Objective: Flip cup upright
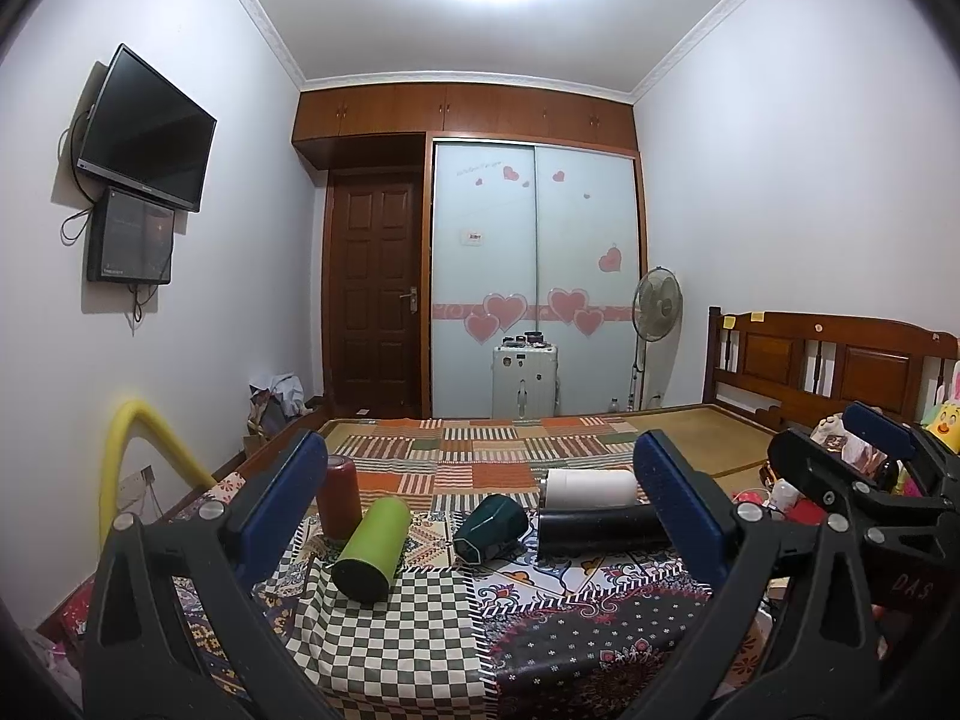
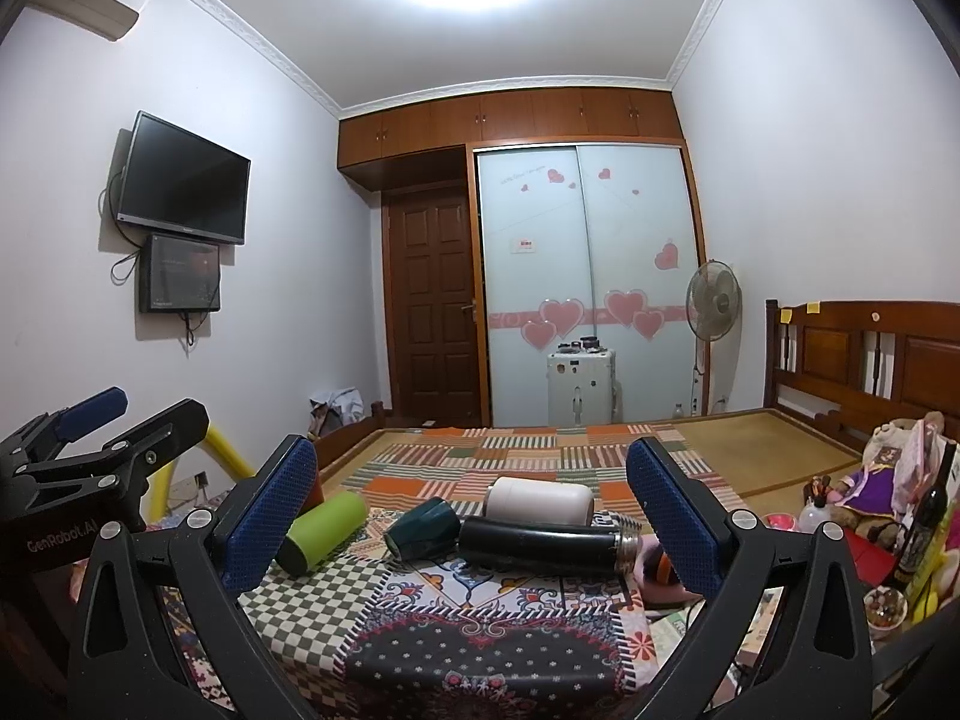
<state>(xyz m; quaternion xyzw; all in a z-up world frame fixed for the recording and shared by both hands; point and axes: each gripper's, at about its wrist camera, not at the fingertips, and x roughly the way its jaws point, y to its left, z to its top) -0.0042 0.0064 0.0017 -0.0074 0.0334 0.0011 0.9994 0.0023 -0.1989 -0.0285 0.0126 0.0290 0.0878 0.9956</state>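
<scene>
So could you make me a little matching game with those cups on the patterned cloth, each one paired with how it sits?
Things:
1. tall red cylindrical cup
2. lime green cylindrical cup
3. dark teal faceted cup
4. slim black metal flask

States:
a. on its side, right in front of the white cup
b. standing on end
c. on its side at the centre
d. on its side, leaning against the red one

Pairs: 1-b, 2-d, 3-c, 4-a

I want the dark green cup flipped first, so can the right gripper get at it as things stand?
Probably yes. The right gripper is open and the dark green cup lies on its side straight ahead, though the black flask lies close against its right side.
</scene>
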